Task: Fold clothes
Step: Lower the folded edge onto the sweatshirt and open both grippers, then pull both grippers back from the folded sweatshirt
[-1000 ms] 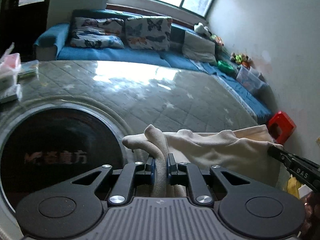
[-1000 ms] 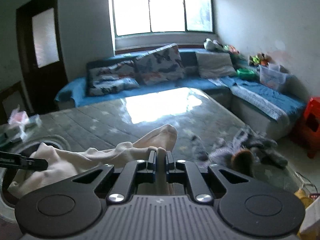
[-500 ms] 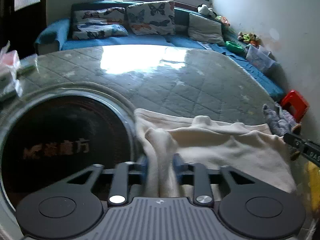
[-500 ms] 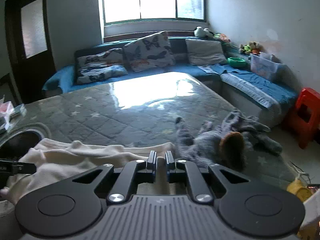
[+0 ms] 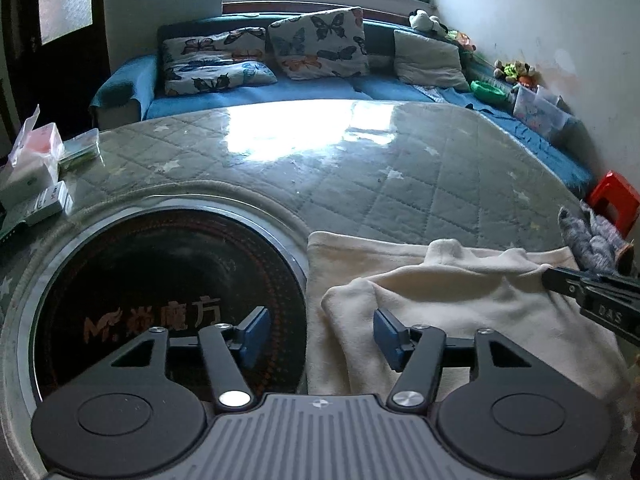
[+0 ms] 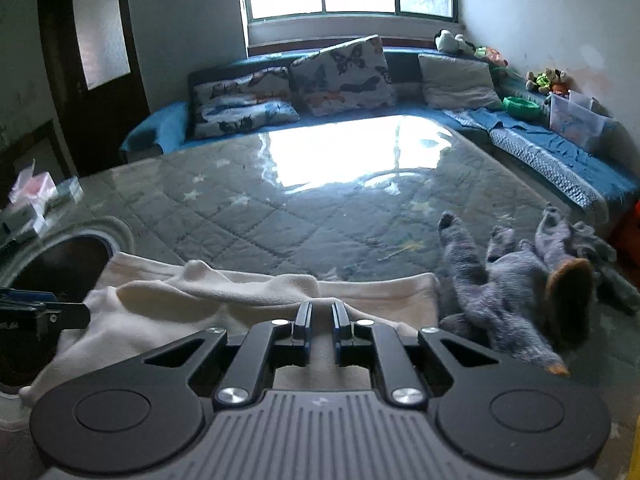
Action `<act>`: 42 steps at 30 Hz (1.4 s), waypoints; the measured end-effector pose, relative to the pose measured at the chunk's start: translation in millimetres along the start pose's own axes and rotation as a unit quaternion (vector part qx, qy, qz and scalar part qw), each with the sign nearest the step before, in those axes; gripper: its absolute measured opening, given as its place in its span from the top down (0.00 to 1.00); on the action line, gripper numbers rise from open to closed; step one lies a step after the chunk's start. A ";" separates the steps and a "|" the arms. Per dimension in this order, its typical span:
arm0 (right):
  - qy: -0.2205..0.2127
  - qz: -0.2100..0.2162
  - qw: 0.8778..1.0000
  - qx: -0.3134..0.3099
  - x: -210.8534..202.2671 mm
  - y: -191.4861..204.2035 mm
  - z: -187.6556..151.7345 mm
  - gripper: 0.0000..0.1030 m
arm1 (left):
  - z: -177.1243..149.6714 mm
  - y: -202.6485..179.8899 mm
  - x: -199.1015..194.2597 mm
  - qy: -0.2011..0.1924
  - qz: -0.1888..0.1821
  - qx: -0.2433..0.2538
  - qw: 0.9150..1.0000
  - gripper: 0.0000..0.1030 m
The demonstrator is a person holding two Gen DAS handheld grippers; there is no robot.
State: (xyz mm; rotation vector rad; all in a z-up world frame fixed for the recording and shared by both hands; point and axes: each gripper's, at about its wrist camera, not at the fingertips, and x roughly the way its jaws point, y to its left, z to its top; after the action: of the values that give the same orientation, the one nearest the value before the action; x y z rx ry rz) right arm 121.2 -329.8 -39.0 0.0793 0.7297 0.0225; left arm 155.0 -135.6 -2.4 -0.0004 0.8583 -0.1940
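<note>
Left wrist view: the left claw (image 5: 320, 336) stands wide open and holds nothing. A cream garment (image 5: 452, 304) lies folded on the quilted table (image 5: 360, 184), its near corner between the spread fingers. A dark round plate (image 5: 168, 296) sits just left of the cloth. The right claw (image 5: 560, 282) enters from the right, over the cloth's far edge.

Right wrist view: the right claw (image 6: 320, 320) is narrow, a small gap between its fingers, low over the garment (image 6: 224, 296); whether it pinches cloth I cannot tell. A grey garment (image 6: 504, 292) lies just right.
</note>
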 end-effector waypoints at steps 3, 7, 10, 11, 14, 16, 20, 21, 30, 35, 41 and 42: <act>0.003 -0.002 1.000 0.002 7.9 -1.9 -0.5 0.89 | -1.6 -0.6 5.9 0.003 0.004 0.007 1.000 0.38; 0.003 0.000 1.000 0.004 4.6 -1.6 1.1 0.84 | -2.7 -0.6 6.3 0.002 0.009 0.011 1.000 0.36; 0.001 0.000 1.000 -0.002 -3.7 1.0 1.1 0.83 | -3.5 -0.8 0.6 -0.002 0.011 0.013 1.000 0.34; 0.000 0.001 1.000 -0.003 -7.0 1.6 0.7 0.82 | -4.1 -1.4 -2.2 -0.003 0.012 0.015 1.000 0.34; -0.001 0.007 1.000 -0.002 -18.7 3.0 -2.0 0.72 | -7.0 -5.3 -10.7 -0.006 0.013 0.022 1.000 0.32; -0.001 0.007 1.000 -0.003 -27.3 4.4 -6.1 0.68 | -9.8 -8.3 -16.4 -0.009 0.013 0.029 0.999 0.31; 0.000 0.014 1.000 0.003 -44.0 3.1 -17.0 0.68 | -18.7 -12.9 -26.8 -0.014 0.016 0.046 0.999 0.29; 0.001 0.017 1.000 0.004 -48.4 3.3 -20.8 0.68 | -21.2 -13.2 -28.5 -0.014 0.015 0.048 0.999 0.28; 0.005 0.016 1.000 -0.010 -72.6 10.8 -52.3 0.68 | -40.7 -11.8 -31.2 -0.008 0.013 0.059 0.998 0.27; 0.002 0.004 1.000 -0.030 -70.0 14.1 -63.8 0.68 | -46.3 -9.3 -25.8 -0.010 0.016 0.062 0.998 0.21; -0.009 0.012 0.999 -0.030 -81.0 19.0 -59.9 0.68 | -47.2 -7.5 -31.9 -0.016 0.020 0.062 0.998 0.19; -0.011 0.016 0.999 -0.031 -82.8 22.0 -59.7 0.68 | -47.6 -7.7 -33.7 -0.018 0.020 0.063 0.998 0.19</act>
State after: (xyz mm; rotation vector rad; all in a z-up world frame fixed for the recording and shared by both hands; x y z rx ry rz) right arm 19.8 -308.0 -26.5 0.0311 0.7043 0.0742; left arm 96.4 -133.7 -7.7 0.1303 0.8087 -0.2086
